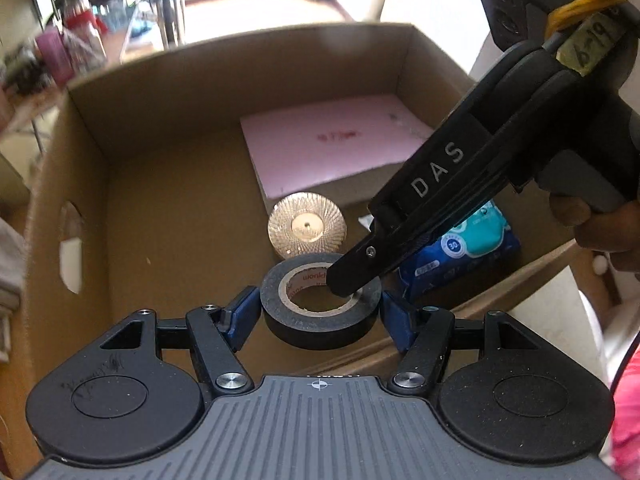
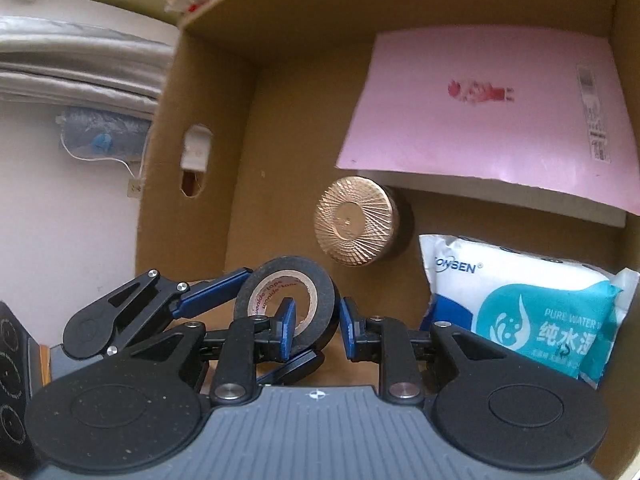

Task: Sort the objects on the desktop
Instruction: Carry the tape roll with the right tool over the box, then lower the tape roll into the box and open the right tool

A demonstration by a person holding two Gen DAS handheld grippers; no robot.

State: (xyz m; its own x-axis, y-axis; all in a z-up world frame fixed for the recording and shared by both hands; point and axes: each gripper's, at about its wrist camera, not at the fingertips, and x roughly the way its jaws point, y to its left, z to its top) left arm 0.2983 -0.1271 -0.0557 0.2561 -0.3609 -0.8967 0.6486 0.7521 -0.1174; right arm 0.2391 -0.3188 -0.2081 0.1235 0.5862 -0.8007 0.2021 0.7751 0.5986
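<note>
Now both claws carry one black tape roll (image 1: 320, 312) over the cardboard box (image 1: 120, 184).
Left claw (image 1: 318, 312) spans its outside; right claw (image 2: 318, 328) pinches its wall narrowly, above the box's near edge. Next, I judge: release, clear of the gold lid (image 1: 307, 231).

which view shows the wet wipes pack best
The right wrist view: the wet wipes pack lies unobstructed in the cardboard box, its label readable. In the left wrist view the right gripper covers most of it, leaving only a blue part.
</note>
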